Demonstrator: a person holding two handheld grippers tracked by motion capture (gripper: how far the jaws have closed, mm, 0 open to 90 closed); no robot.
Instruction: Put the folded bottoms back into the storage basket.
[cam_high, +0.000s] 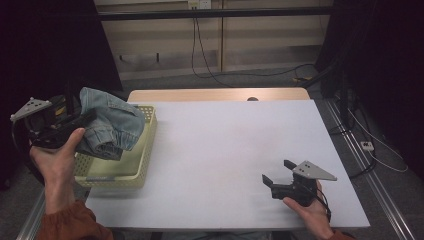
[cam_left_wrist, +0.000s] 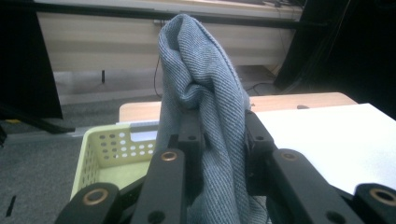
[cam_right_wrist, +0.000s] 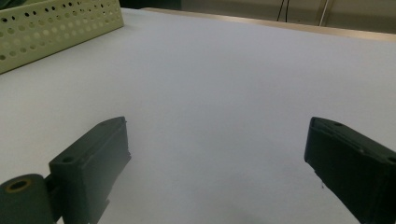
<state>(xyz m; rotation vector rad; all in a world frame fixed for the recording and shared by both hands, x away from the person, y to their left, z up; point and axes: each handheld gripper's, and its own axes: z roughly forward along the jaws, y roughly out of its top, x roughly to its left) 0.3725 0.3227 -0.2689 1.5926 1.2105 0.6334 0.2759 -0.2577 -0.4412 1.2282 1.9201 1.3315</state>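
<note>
A bundled blue denim garment (cam_high: 111, 125) hangs above the pale yellow perforated basket (cam_high: 142, 165) at the table's left edge. My left gripper (cam_high: 82, 121) is shut on it; in the left gripper view the denim (cam_left_wrist: 205, 88) rises up between the two black jaws, with the basket (cam_left_wrist: 100, 154) below. My right gripper (cam_high: 276, 171) rests low over the white table near the front right, open, with nothing between its jaws. In the right gripper view its jaws stand wide apart over the bare white table (cam_right_wrist: 224, 84).
The white tabletop (cam_high: 225, 145) stretches between the basket and the right gripper. A wooden strip (cam_high: 215, 95) runs along the far edge. Cables (cam_high: 370, 145) lie on the floor to the right. The basket's corner (cam_right_wrist: 56, 28) is at the upper left of the right gripper view.
</note>
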